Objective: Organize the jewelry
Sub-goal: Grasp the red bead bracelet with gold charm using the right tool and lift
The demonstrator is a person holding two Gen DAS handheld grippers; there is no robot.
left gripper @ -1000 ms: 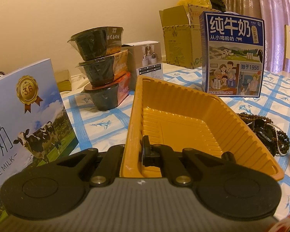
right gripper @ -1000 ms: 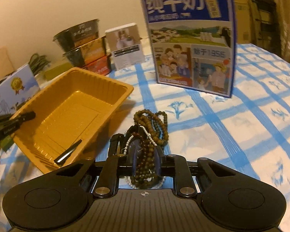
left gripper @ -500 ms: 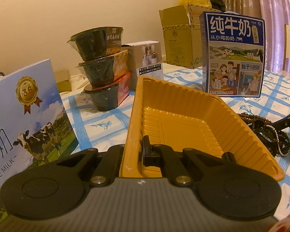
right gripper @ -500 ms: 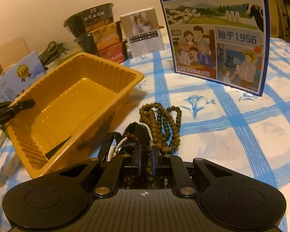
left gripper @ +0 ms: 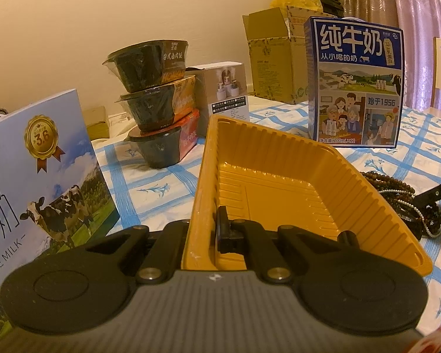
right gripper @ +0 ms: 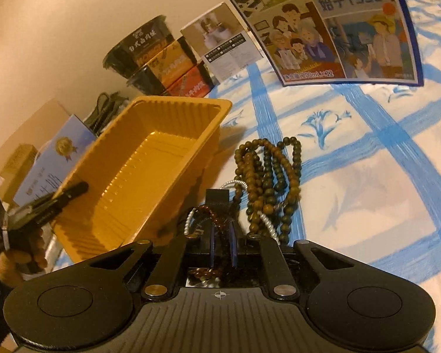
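A worktop (right gripper: 367, 153) under a blue-checked white cloth sits against a cream wall. Your left tool (left gripper: 204, 229) is pinching the near wall of the orange tray (left gripper: 279, 182). Just right of the tray lies a tangle of beaded necklaces (right gripper: 267, 176). Your right tool (right gripper: 222, 235) has just been narrowing, and its pads now pinch dark red bead strands from that tangle. A blue milk carton (left gripper: 355, 82) stands beyond the tray.
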